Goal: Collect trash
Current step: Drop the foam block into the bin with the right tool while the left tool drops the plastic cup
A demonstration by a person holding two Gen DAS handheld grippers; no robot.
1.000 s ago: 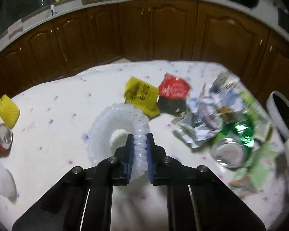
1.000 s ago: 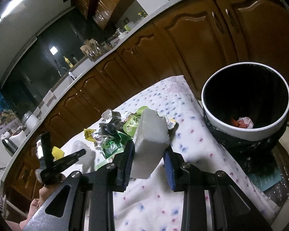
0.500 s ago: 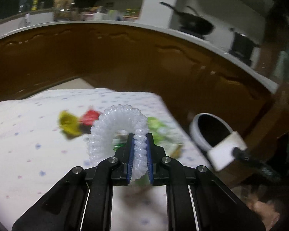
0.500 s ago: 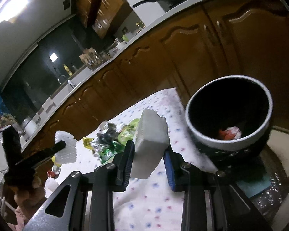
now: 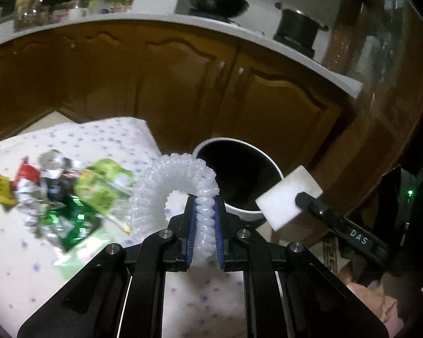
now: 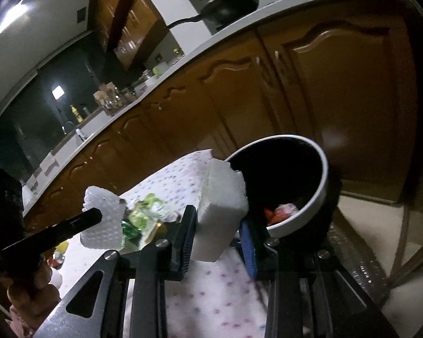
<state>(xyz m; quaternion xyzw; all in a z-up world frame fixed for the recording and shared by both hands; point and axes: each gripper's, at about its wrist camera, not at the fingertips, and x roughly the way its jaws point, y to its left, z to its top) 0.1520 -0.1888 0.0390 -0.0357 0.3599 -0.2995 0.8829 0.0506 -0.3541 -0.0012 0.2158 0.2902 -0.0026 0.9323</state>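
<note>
My left gripper [image 5: 205, 219] is shut on a white foam net sleeve [image 5: 172, 180], held above the table's right end and close to the trash bin [image 5: 268, 212]. It also shows in the right wrist view [image 6: 101, 219]. My right gripper [image 6: 215, 236] is shut on a white foam block [image 6: 220, 205], held just left of the white-rimmed black bin [image 6: 321, 180], which holds some red and white trash. The block also shows in the left wrist view [image 5: 287, 197] at the bin's right rim.
A pile of wrappers [image 5: 70, 194] lies on the dotted tablecloth [image 5: 19, 253] to the left. Brown cabinets [image 5: 169, 84] stand behind the table and bin. A wok [image 5: 211, 0] and a pot [image 5: 299, 26] sit on the counter.
Both grippers have moved right toward the bin with their loads. The left view swung from the wrapper pile to the bin. The foam block is now at the bin's rim.
</note>
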